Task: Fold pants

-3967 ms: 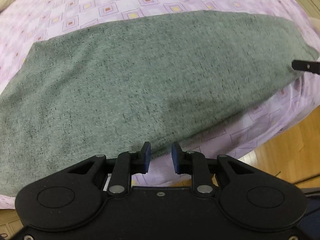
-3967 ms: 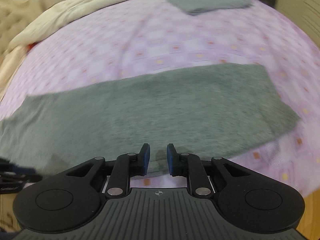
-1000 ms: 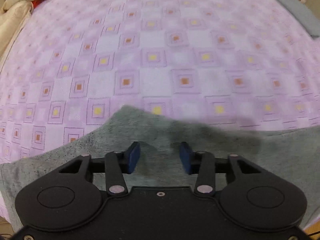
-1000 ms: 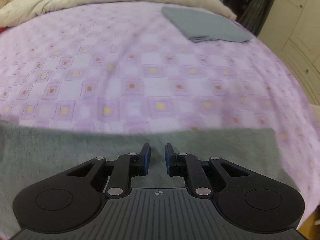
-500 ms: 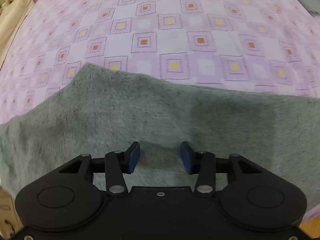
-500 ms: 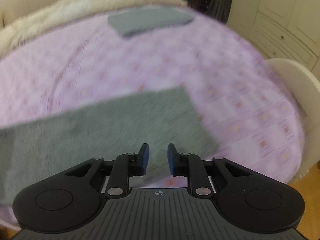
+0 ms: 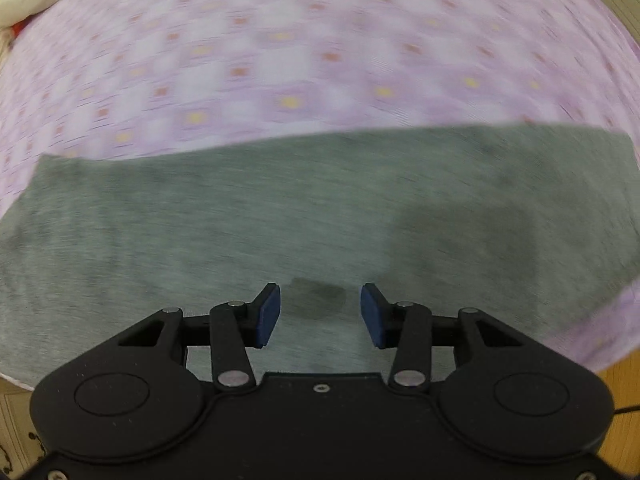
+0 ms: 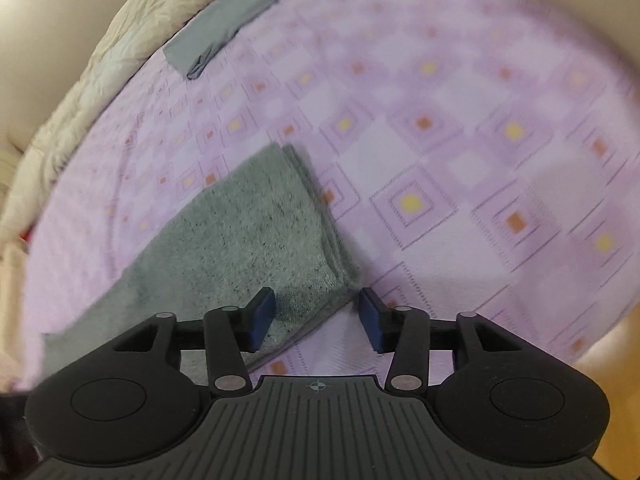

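The grey pants point(image 8: 248, 240) are spread folded on the bed point(image 8: 460, 152). Both tongs are released above them: left tongs point(image 7: 320, 312) steady, right tongs point(image 8: 316, 316) just opened, a corner between them unpressed. Beyond the pants, another folded cloth point(image 8: 236, 24) is seen beside a quilt point(image 8: 100, 80).

Bed point(image 8: 460, 160), purple-checked sheet: grey pants point(image 8: 248, 232), folded grey garment point(image 8: 236, 20), cream duvet point(image 8: 100, 80).

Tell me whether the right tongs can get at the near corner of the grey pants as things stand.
Probably yes: the right tongs are open right over the corner of the grey pants, and nothing lies between them.
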`<state>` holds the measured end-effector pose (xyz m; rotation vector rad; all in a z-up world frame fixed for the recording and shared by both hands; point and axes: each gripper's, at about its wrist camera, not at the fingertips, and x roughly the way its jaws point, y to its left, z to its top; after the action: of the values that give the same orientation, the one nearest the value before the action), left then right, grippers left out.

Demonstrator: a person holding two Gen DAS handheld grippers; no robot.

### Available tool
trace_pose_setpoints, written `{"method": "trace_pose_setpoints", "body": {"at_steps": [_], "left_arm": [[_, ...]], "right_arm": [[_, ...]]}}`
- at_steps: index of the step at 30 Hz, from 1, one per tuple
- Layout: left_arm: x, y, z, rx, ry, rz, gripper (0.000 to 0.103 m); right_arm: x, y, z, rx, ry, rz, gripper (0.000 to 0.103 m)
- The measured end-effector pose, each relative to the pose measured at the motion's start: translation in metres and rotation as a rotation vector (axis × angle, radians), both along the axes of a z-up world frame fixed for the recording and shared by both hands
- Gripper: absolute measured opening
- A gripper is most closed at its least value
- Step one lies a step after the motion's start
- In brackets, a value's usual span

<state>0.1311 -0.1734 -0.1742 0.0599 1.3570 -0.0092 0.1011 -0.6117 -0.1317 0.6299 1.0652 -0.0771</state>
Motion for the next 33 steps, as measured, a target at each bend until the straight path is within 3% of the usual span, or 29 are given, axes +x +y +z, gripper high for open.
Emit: {"method": "trace_pose_setpoints", "body": {"at_steps": [8,9,10,11,17,24,29,33], "left_arm": [[0.003,-0.027,-0.004,-0.002,0.042,0.004,0.052],[0.003,-0.031,-0.004,-0.003,0.041,0.010,0.052],[0.007,-0.032,-0.002,-0.010,0.037,0.022,0.052],[0.007,-0.034,-0.002,-0.018,0.033,0.031,0.052],[0.047,-0.040,0.000,-0.024,-0.004,0.071,0.052],[0.094,-0.047,-0.023,0.015,0.001,0.089,0.052],[0.103,-0.057,-0.028,0.057,-0.022,0.061,0.055],[0.091,-0.048,-0.013,0.020,-0.049,0.104,0.054]], "right_arm": [[0.023,-0.007,-0.012,0.114,-0.047,0.032,0.051],[0.026,-0.008,-0.012,0.127,-0.048,0.038,0.047],[0.028,-0.008,-0.011,0.137,-0.047,0.046,0.024],[0.027,-0.008,-0.009,0.144,-0.050,0.062,0.012],[0.031,0.001,0.027,0.075,-0.118,0.199,0.012],[0.031,0.009,0.064,0.076,-0.179,0.244,0.012],[0.034,0.014,0.072,0.092,-0.197,0.255,0.012],[0.036,0.014,0.073,0.094,-0.197,0.266,0.012]]}}
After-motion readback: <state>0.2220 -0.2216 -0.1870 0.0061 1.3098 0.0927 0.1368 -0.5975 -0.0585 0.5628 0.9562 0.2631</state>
